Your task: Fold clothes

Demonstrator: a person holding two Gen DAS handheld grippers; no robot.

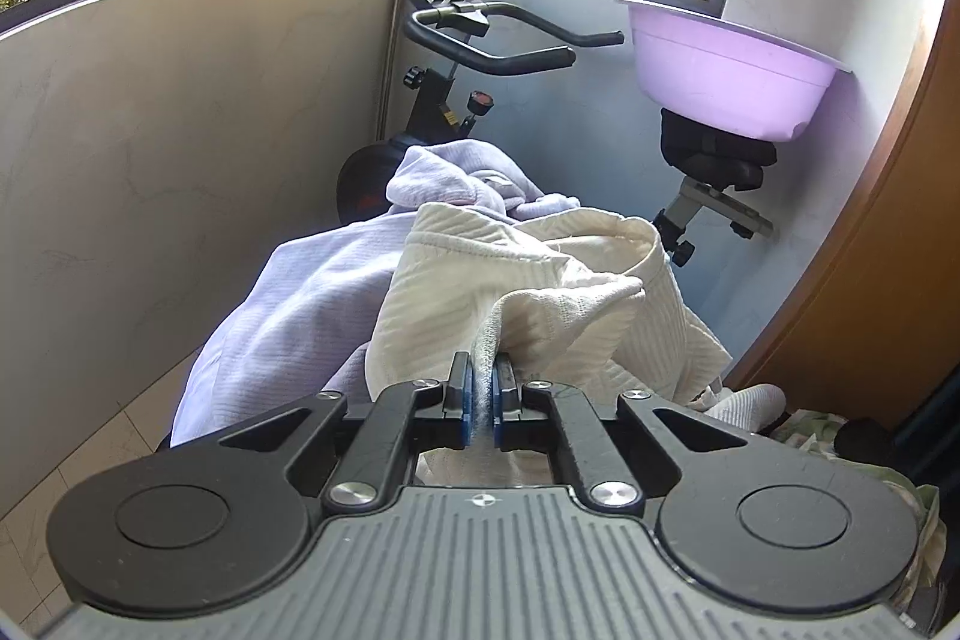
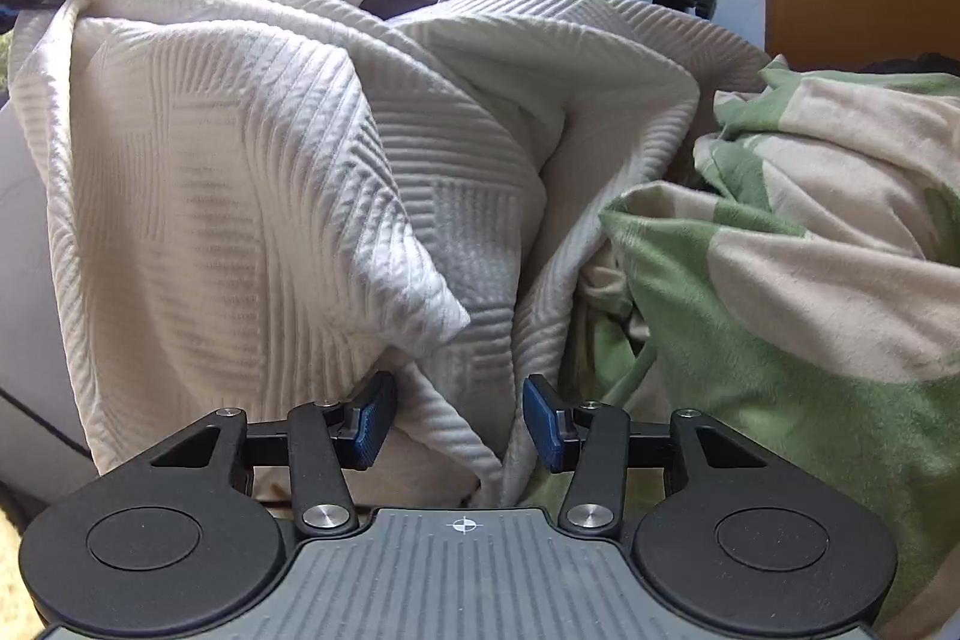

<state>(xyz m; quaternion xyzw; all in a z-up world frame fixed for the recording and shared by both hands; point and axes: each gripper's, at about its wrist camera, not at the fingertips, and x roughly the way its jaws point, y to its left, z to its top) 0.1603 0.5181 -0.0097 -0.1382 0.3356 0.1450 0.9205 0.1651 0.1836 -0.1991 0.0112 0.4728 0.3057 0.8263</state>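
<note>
Left gripper (image 1: 483,388) body: matte black linkage arms, two round black discs, grey ribbed centre plate.
Left gripper pads (image 1: 465,397): blue, set on short black fingers.
Screws: silver round heads at the arm pivots.
Marking: small white crosshair on each ribbed plate.
Right gripper (image 2: 459,421): same black-and-grey build, ribbed blue pads (image 2: 540,421).

Green-and-cream patterned blanket (image 2: 780,232) spread as the supporting surface, cream ribbed garment (image 2: 252,148) heaped on its left part, pale lilac garment (image 1: 288,304) lying beside and behind it
</note>
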